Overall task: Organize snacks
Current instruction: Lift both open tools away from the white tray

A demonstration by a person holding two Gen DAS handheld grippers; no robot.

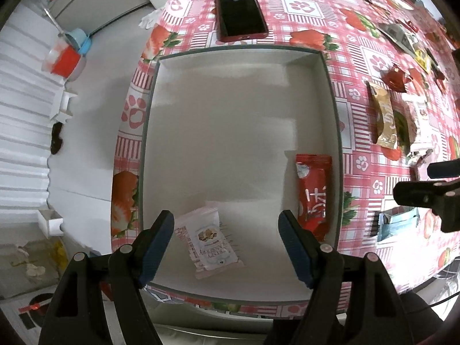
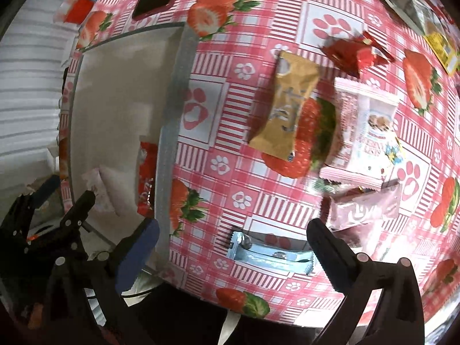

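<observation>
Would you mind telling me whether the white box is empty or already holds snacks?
Not empty: the white box holds two packets, a red snack by its right wall and a white snack near the front.

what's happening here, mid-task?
A person with a gripper in each hand is sorting snack packets into a white box on a strawberry tablecloth. Two are in already: a white packet and a red packet. The left gripper hangs open over the white one, holding nothing. The right gripper is open above a light blue packet beside the box. A gold packet and others wait on the table.
</observation>
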